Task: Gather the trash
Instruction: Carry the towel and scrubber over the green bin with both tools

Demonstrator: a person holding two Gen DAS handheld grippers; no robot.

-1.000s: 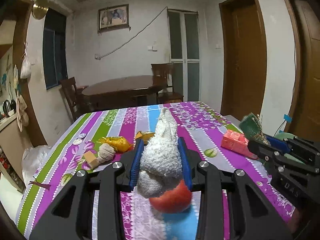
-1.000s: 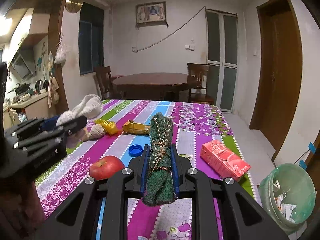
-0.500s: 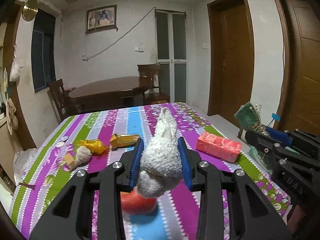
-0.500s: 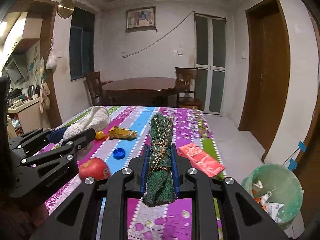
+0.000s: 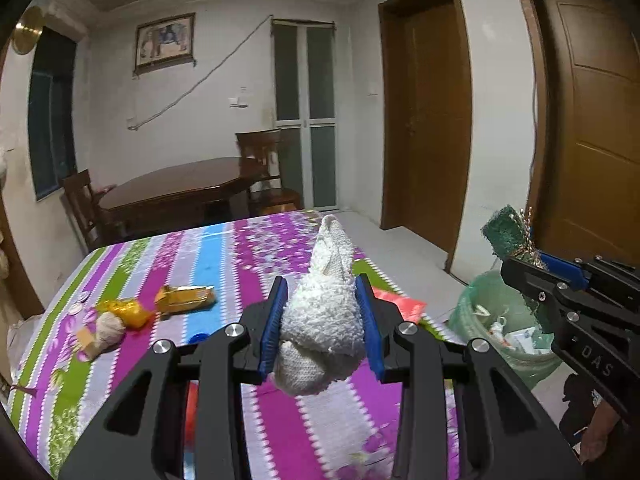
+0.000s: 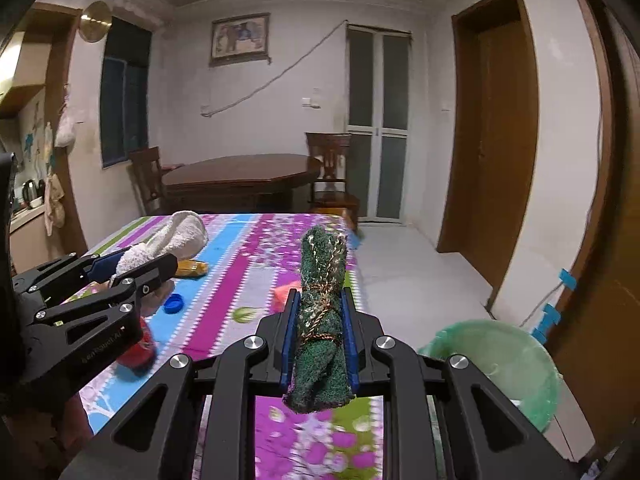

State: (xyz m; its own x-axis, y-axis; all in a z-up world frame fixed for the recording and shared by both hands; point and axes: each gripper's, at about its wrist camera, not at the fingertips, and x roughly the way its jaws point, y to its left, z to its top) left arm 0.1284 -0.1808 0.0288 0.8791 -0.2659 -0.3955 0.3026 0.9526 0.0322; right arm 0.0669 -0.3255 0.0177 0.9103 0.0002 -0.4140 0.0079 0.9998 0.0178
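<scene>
My left gripper (image 5: 320,300) is shut on a rolled white towel rag (image 5: 324,320) that sticks up between its blue pads. My right gripper (image 6: 320,308) is shut on a rolled green scouring cloth (image 6: 320,320) tied with gold thread. Both hang over the table's right side. A green trash bin (image 6: 500,364) with litter in it stands on the floor to the right, below the right gripper (image 5: 540,276). In the right wrist view the left gripper (image 6: 140,264) carries the white rag (image 6: 172,240) at the left.
On the striped tablecloth (image 5: 224,248) lie a yellow wrapper (image 5: 188,296), a gold foil wad (image 5: 124,312), a beige lump (image 5: 104,330), a pink carton (image 5: 400,306), a blue bottle cap (image 6: 174,304) and a red apple (image 6: 140,350). A dark dining table and chairs stand behind; brown doors on the right.
Both grippers have swung right with their loads, toward the table's right edge. The green bin has come much closer in both views; the apple has slipped left, mostly under the left gripper.
</scene>
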